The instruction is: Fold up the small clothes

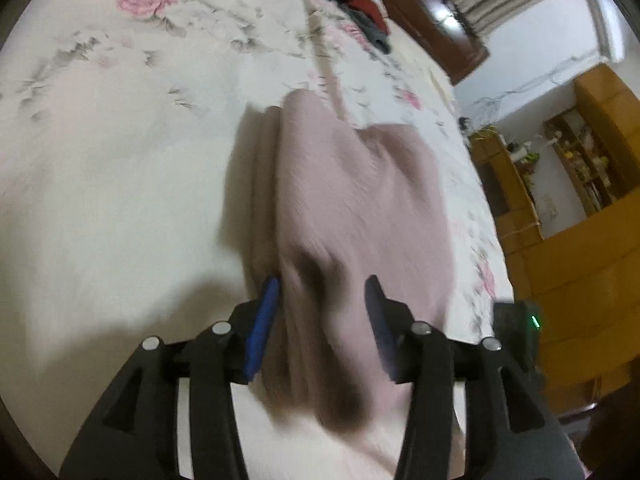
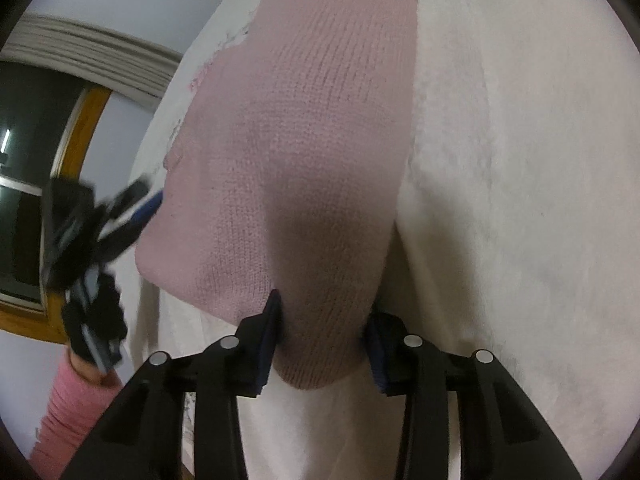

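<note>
In the left wrist view, a pink knit cloth [image 1: 352, 208] is seen lifted over the flowered bed sheet [image 1: 120, 160]. Its near end is bunched between the parted blue pads of the left gripper [image 1: 322, 304]; whether it is pinched cannot be told.

In the right wrist view, the cloth's [image 2: 304, 140] lower end is gripped by the right gripper [image 2: 322, 328].

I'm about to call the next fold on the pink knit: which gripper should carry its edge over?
Probably right. The right gripper straddles a sharply seen corner of the pink knit garment over the bed sheet. The left gripper also straddles cloth, but its view is motion-blurred.
</note>
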Motion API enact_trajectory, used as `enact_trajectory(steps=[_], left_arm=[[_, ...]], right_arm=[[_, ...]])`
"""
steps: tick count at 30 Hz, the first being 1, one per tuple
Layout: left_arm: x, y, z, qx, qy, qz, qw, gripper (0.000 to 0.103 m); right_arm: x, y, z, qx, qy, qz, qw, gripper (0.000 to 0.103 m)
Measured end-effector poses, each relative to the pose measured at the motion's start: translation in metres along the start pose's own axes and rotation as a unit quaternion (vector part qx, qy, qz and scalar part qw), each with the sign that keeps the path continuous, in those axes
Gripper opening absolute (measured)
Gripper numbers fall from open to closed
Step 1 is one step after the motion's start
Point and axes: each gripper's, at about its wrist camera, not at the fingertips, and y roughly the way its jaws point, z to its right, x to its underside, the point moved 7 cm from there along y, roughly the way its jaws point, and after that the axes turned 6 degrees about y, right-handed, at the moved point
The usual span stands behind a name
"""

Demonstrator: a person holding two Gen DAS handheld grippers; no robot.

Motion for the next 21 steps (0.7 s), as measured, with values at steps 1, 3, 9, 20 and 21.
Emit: enact_trajectory(steps=[1, 3, 9, 20, 21], left_arm=[[0.008, -0.004, 0.008, 0.002, 0.01, -0.001, 0.9999, 0.056], [0.022, 0.0, 0.013, -0.011, 0.023, -0.019, 0.9995, 0.063], [0.036, 0.026, 0.01, -0.017, 0.021, -0.051, 0.9983, 0.015], [0.04, 0.008, -0.019, -0.01, -0.004, -0.052, 0.9986, 0.01], [0.043, 0.014, -0.022, -0.015, -0.005, -0.056, 0.9983, 0.01]], right_arm=[[0.003, -0.004, 0.005, -0.004, 0.003, 0.001, 1.0, 0.044], [0.005, -0.007, 0.006, -0.008, 0.006, 0.005, 1.0, 0.045], [0.013, -0.015, 0.014, -0.011, 0.011, 0.009, 1.0, 0.04], [0.018, -0.021, 0.004, -0.028, -0.002, 0.012, 1.0, 0.028], [0.019, -0.016, 0.008, -0.017, -0.003, 0.01, 1.0, 0.028]])
